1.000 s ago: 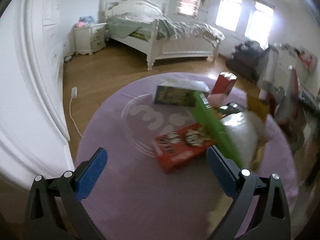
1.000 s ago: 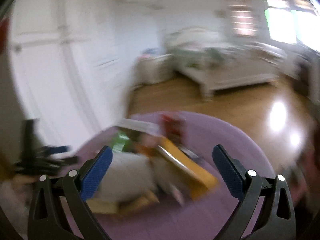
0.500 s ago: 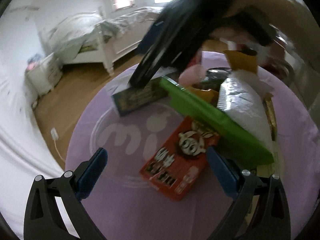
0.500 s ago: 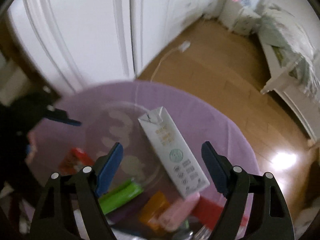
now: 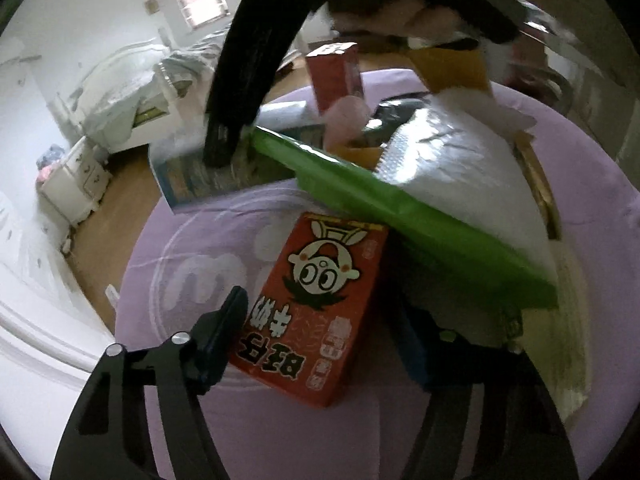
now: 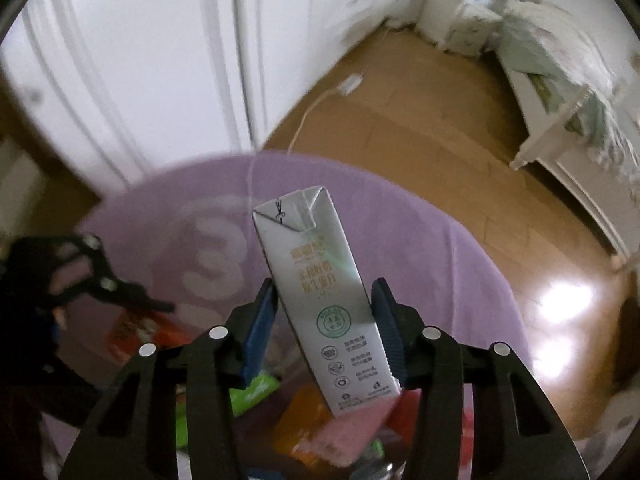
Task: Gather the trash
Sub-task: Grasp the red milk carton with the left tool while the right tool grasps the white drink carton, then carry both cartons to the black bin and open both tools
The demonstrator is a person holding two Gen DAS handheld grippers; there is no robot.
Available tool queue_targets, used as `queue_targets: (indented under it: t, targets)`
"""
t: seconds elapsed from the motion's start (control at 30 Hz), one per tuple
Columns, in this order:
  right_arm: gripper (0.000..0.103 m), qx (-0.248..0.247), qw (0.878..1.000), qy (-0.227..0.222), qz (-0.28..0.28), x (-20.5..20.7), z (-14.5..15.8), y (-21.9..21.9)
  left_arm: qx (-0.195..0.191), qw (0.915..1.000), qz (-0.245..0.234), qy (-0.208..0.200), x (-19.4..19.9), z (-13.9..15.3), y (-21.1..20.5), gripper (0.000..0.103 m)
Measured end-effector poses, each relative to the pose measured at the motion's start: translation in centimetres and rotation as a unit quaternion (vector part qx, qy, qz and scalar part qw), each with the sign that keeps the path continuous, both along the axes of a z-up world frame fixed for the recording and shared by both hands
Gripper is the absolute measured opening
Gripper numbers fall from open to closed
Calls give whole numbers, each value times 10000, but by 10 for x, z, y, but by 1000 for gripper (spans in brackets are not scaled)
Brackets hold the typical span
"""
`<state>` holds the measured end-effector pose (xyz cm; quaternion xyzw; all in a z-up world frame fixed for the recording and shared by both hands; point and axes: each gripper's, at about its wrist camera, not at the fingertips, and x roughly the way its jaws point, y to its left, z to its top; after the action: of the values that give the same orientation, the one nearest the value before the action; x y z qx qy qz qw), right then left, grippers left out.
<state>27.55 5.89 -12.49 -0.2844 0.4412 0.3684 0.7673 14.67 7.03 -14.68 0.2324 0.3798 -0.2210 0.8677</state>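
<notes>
Two grippers work over a round purple tabletop [image 5: 280, 432] littered with packaging. Right gripper [image 6: 324, 320], lower centre of the right wrist view, is clamped on a white milk carton [image 6: 320, 292]: blue pads press its two long sides, so it is gripped across the narrow width, folded top pointing away toward the upper middle of frame. Carton looks lifted off the surface, tilted, likely on its way to wherever trash is gathered; no bin visible.

Left gripper [image 5: 320, 336], bottom of the left wrist view, straddles a red snack box [image 5: 316, 312] lying flat on the tabletop. One blue pad sits at the box's left edge, the other at its right edge; contact on the right side is shadowed, so cannot tell if it is squeezing or only closing in. Approach from the short end probably suits the box's width.

Behind it, a green packet [image 5: 400, 216] lies diagonally over a white plastic bag [image 5: 472, 184], overlapping the red box's far corner, so lifting may drag it. A small red carton [image 5: 336, 76] stands upper centre. Bed [image 5: 132, 96] upper left, wooden floor [image 6: 420, 128] beyond.
</notes>
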Motion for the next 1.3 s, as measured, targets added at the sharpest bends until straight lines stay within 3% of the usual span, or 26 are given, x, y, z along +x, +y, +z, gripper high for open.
queue_targets:
  t: [0.1,0.23,0.37,0.47,0.57,0.63,0.73,0.93,1.1,1.2,1.27,1.3]
  targets:
    - [48,755,9963,-126,-403,-11,35,-30,-68,9992,378,-57,-2,5,6,59]
    - [47,2062,9730,-349,-973,-54,89,-94,-384,9936,1042,-206,-15,22,30,58]
    - [47,3305,9302,-470,-1529,-119,116,-178,-982,9792,1708,-482,-45,53,60,58]
    - [48,4109,8896,-257,-1979,-165,109,-245,-1415,9688,1905,-712,-69,78,61,58]
    - [48,4615,8488,-247,-2569,-209,87,-312,-1783,9649,1777,-754,-83,100,40,58]
    - [48,4816,8208,-328,-3054,-243,70,-358,-2006,9660,1476,-694,-92,112,10,58]
    - [47,4776,7885,-632,-3824,-283,46,-419,-2335,9669,938,-432,-100,121,-46,58]
    - [48,4593,7255,-875,-5050,-338,7,-525,-2575,9657,-259,217,-92,106,-198,58]
    - [48,4292,6994,-815,-5657,-344,-41,-567,-2322,9651,-866,852,-81,69,-310,58]
    - [48,4260,6891,-712,-5819,-348,-60,-575,-2063,9667,-1016,1125,-74,47,-344,58]
    - [48,4274,6861,-673,-5849,-351,-76,-567,-1660,9707,-1124,1327,-75,31,-368,60]
    - [48,4268,6849,-662,-5868,-348,-79,-564,-1455,9737,-1128,1340,-75,26,-377,70]
